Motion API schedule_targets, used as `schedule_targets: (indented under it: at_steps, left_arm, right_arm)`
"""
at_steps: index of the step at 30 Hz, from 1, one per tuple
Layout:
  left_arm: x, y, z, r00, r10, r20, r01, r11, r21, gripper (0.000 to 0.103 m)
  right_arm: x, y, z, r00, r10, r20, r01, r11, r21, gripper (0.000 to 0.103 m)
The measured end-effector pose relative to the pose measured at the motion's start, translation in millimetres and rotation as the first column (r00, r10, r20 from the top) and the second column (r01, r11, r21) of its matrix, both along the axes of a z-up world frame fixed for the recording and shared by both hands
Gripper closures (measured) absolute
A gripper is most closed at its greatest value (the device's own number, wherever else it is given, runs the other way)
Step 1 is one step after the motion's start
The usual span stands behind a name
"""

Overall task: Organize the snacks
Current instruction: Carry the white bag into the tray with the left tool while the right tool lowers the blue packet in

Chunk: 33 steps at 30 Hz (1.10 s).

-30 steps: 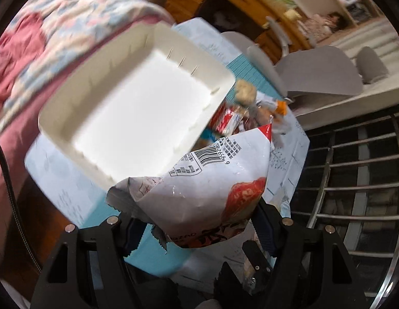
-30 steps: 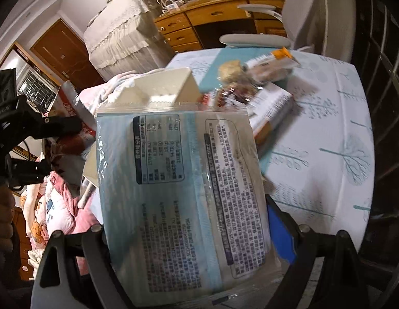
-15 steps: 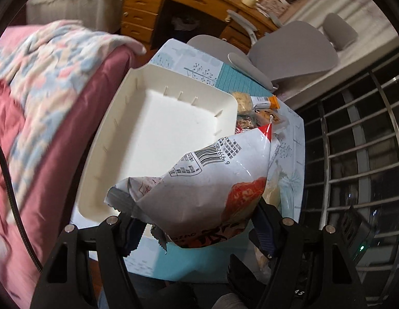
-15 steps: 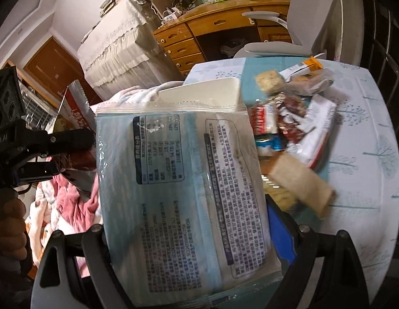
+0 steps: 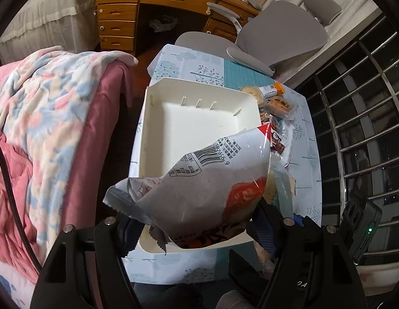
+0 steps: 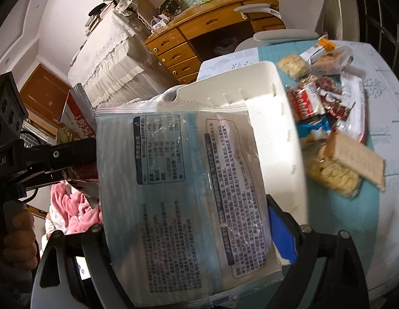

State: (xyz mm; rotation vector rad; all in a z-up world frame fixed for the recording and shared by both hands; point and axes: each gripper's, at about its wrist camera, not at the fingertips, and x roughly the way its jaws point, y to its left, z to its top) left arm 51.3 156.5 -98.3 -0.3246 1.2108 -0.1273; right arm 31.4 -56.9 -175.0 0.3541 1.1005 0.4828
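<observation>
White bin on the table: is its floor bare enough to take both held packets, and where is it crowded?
The white plastic bin shows a bare floor between its slotted walls, room for the white-and-red crinkly snack bag and the blue-and-white flat packet. Crowding lies right of the bin: the pile of small wrapped snacks on the teal mat.

Both grippers have swung round over the white tray (image 5: 158, 139). The left gripper (image 5: 196, 228) with its crisp bag (image 5: 199, 188) has risen, so the whole tray now shows beneath it. The right gripper (image 6: 189, 242) has carried its blue packet (image 6: 184, 193) closer over the tray's near side, with the snack pile (image 6: 325, 103) beside the tray now further right.
</observation>
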Motion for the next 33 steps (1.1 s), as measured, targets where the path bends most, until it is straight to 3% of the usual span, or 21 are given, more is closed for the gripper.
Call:
schedule_targets:
  at_steps: [2,4,7,12,17,22,28,33]
  left_arm:
    - [2,8,-2,1.0,-0.002,-0.006,0.002,1.0,-0.005,0.021]
    - [3,15,-4,1.0,-0.007,-0.015,0.007,1.0,-0.017,0.02]
    - [5,22,-6,1.0,-0.02,-0.018,0.019,0.999,-0.031,0.011]
    - [5,24,-6,0.999,-0.043,-0.013,0.042,0.998,-0.044,0.01]
    - [2,26,-6,0.999,-0.053,-0.006,0.053,0.997,-0.058,0.01]
    - [-1,30,-4,0.999,-0.044,0.005,0.044,0.997,-0.061,0.01]
    - [-6,38,-3,1.0,-0.02,0.012,0.021,0.998,-0.066,0.01]
    - [-8,43,0,1.0,-0.002,0.023,0.004,0.998,-0.064,0.01]
  right_arm:
    - [1,5,-5,1.0,-0.015,-0.023,0.015,1.0,0.008,0.008]
    - [0,8,-8,0.999,-0.032,-0.039,0.032,0.999,0.0,0.004]
    - [-1,10,-10,0.997,-0.058,-0.053,0.058,0.998,-0.007,0.001]
    - [-5,13,-9,0.995,-0.079,-0.054,0.078,0.997,-0.016,0.0]
    - [-8,16,1,0.998,-0.059,0.003,0.059,0.998,-0.017,0.0]
    - [-7,26,-4,1.0,-0.016,-0.015,0.015,0.999,-0.04,0.0]
    - [-8,26,1,0.999,-0.033,0.017,0.035,0.997,-0.072,0.0]
    - [-12,25,7,0.998,-0.051,0.049,0.057,0.991,-0.123,0.006]
